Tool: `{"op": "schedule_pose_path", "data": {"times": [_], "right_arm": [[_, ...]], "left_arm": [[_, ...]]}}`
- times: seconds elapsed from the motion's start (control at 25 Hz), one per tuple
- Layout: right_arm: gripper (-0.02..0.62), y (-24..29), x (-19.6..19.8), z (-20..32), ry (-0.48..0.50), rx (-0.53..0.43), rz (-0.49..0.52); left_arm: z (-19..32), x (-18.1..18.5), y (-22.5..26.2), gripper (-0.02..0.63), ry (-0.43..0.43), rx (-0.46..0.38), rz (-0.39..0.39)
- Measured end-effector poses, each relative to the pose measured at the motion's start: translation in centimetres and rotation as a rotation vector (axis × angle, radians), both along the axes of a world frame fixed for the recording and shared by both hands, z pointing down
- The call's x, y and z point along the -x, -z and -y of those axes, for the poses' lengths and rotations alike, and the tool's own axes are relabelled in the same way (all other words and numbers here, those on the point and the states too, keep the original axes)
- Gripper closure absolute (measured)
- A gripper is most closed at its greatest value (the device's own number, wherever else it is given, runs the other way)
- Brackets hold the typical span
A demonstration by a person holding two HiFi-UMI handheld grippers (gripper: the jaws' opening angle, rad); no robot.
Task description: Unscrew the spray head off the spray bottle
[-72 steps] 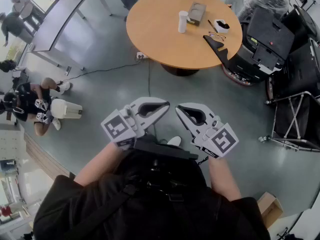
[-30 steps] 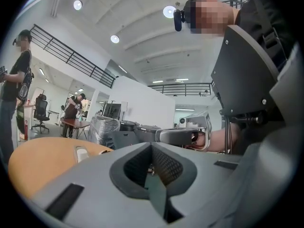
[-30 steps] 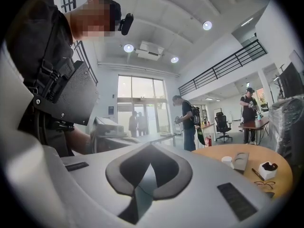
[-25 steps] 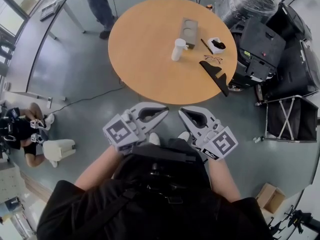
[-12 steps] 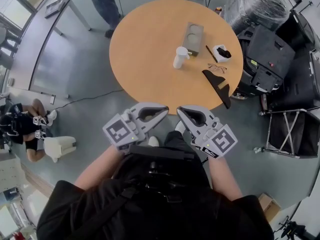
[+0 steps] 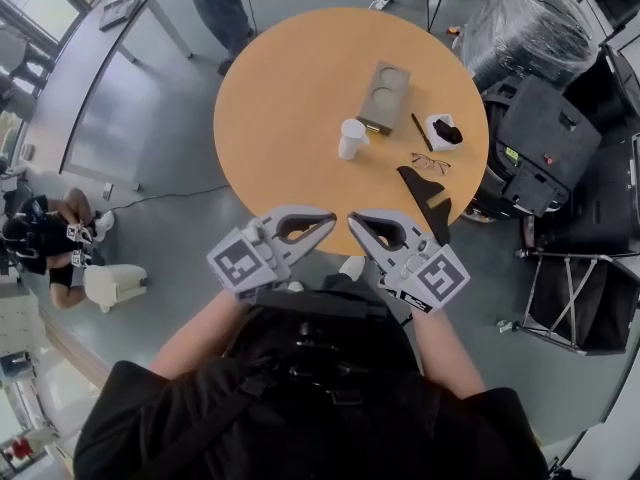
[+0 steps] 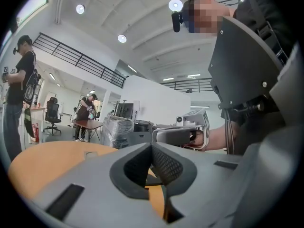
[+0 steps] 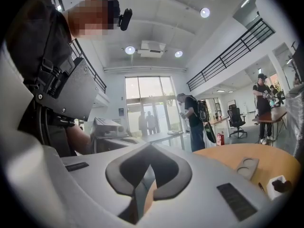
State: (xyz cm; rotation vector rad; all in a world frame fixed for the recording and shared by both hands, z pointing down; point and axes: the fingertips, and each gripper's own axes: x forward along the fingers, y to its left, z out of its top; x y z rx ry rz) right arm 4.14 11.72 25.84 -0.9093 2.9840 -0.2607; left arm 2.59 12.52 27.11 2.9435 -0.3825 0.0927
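Observation:
The white spray bottle (image 6: 350,138) stands upright near the middle of the round orange table (image 6: 280,88) in the head view. Both grippers are held level in front of my body, short of the table's near edge and well away from the bottle. My left gripper (image 6: 331,214) is shut with nothing in it. My right gripper (image 6: 352,221) is also shut and empty, its tip almost meeting the left one. In the left gripper view the jaws (image 7: 152,146) meet over the table (image 7: 42,158). In the right gripper view the closed jaws (image 8: 151,147) hide the bottle.
On the table lie a grey cup tray (image 6: 385,96), a white box (image 6: 440,131), glasses (image 6: 430,161) and a black curved piece (image 6: 425,193). Black cases (image 6: 540,138) and a wrapped bundle (image 6: 520,23) stand at the right. One person stands beyond the table (image 6: 215,8), another sits on the floor (image 6: 45,243).
The table has drawn nearer to the grippers and sits lower in the head view. Both grippers keep the same shut, side-by-side pose in front of me.

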Motion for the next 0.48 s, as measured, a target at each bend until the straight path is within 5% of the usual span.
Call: {"op": "schedule_pose_path", "data": {"times": [0.48], "right_arm": [[0.601,-2.6,-7.5,6.2,0.030,0.004,0.022]], "left_arm": [[6.0,-6.7,-3.1,0.601,0.117,0.010,0.050]]}}
